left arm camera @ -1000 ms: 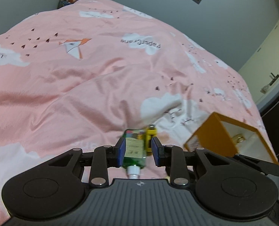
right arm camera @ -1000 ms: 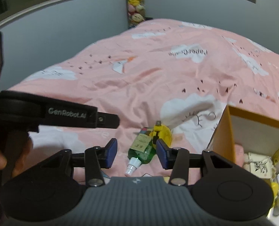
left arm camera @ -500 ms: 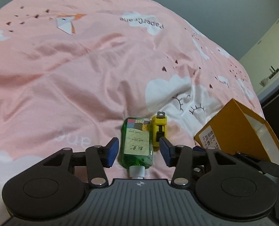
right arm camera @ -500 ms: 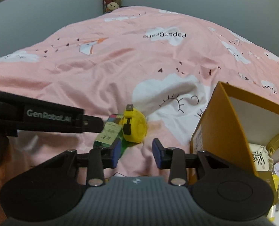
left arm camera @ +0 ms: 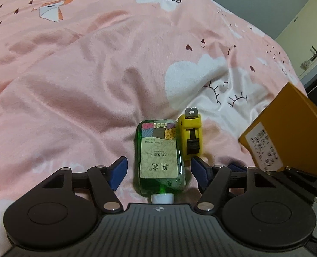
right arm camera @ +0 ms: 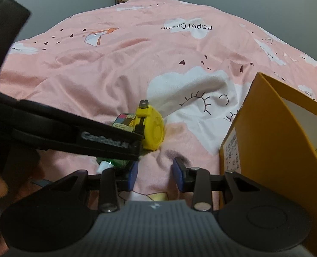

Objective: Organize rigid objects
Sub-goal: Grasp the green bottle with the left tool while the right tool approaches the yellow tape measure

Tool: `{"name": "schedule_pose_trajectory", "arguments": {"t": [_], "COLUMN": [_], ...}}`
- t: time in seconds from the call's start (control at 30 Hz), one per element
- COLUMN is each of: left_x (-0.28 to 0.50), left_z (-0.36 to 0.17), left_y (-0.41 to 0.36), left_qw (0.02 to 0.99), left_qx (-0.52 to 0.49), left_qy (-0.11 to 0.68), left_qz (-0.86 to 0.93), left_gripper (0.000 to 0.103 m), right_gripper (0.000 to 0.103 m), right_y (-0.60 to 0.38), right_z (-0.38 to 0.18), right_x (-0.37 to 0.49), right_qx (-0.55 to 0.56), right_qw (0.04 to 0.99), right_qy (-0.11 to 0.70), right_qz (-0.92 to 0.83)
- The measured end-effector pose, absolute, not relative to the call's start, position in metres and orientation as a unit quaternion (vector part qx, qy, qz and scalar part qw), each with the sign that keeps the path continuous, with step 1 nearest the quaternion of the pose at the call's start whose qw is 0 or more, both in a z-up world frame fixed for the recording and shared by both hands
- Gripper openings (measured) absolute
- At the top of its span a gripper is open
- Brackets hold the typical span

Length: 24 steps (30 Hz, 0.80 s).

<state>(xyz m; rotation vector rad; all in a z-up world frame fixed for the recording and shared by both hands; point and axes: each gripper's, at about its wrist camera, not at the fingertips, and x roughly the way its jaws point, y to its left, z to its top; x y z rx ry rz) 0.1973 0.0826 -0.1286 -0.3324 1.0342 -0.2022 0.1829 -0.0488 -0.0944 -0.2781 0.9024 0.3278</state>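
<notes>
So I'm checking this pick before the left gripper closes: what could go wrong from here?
1. The yellow tape measure lies right against the green bottle, so the open left gripper may catch or nudge it when closing.
2. Both lie on a soft, wrinkled pink duvet; the bottle could tilt or slip as the pads press in.
3. The right gripper hovers open very near the left one, so the two could bump.
</notes>
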Motion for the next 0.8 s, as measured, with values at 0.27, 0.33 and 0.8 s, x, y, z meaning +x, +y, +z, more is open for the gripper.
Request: {"name": "schedule_pose_trajectory", "arguments": {"t": [0.27,0.33,0.8], "left_x": [0.202,0.201,0.172], "left_z": [-0.139,-0.137,-0.116], "left_y": [0.077,0.076,0.113], "left_qw": [0.855,0.857,0.87], "left_qx": [-0.139,-0.136,-0.144], "left_qy": [0.489,0.486,0.472], "left_qz": [-0.099,-0.099,-0.011], "left_gripper": [0.059,0.053,0.053], "right_gripper": [0.036,0.036,0.044], "right_y": [-0.049,-0.049,-0.035], "right_z": [-0.098,-0.098,-0.094], "right_x": [0.186,0.186,0.191], "right_qx": [-0.131,-0.13,-0.138], "right_qw": [0.877,0.877,0.884], "right_qy": [0.434,0.434,0.413], "right_qz": [0.157,0.159,0.168]}}
